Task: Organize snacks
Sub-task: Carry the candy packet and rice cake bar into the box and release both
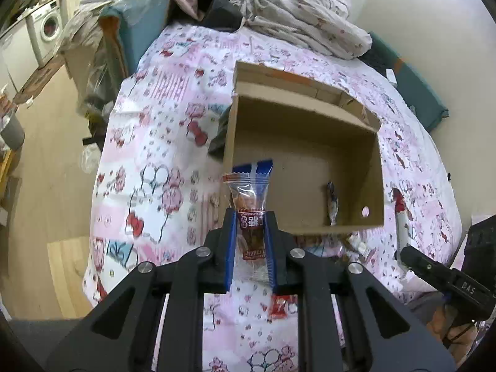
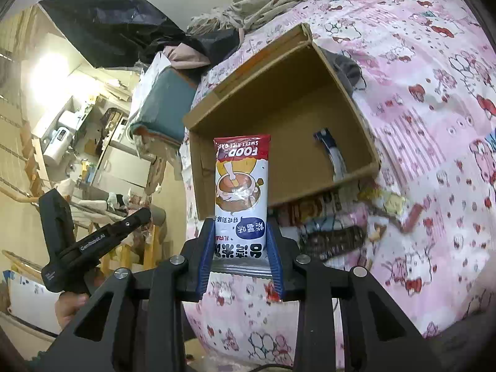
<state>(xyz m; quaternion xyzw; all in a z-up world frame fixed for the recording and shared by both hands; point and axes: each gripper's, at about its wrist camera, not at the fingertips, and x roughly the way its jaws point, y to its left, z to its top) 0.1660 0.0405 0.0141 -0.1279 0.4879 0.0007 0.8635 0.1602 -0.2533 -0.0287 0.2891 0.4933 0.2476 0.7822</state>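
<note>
A brown cardboard box point(image 1: 305, 142) sits open on the bed, on a pink cartoon bedsheet point(image 1: 161, 142). Inside it are a blue snack packet point(image 1: 252, 166) near one wall and a small thin packet point(image 1: 332, 201) standing near the other wall.

The left gripper point(image 1: 250, 232) is held out in front of the box. Its blue finger pads point(image 1: 230, 248) are squeezed tight on a small see-through snack packet point(image 1: 250, 198) with a red label and brown food inside. The packet sticks up over the box's front edge.

The right gripper point(image 2: 240, 241) also points at the box. Its pads point(image 2: 207, 248) are pressed on a tall, shiny sweet rice cake packet point(image 2: 241, 186), white with a red top.

More snack wrappers point(image 2: 338, 220) lie in a crinkly pile on the sheet just beside the box. A rumpled blanket point(image 1: 307, 24) is bunched up behind the box.
</note>
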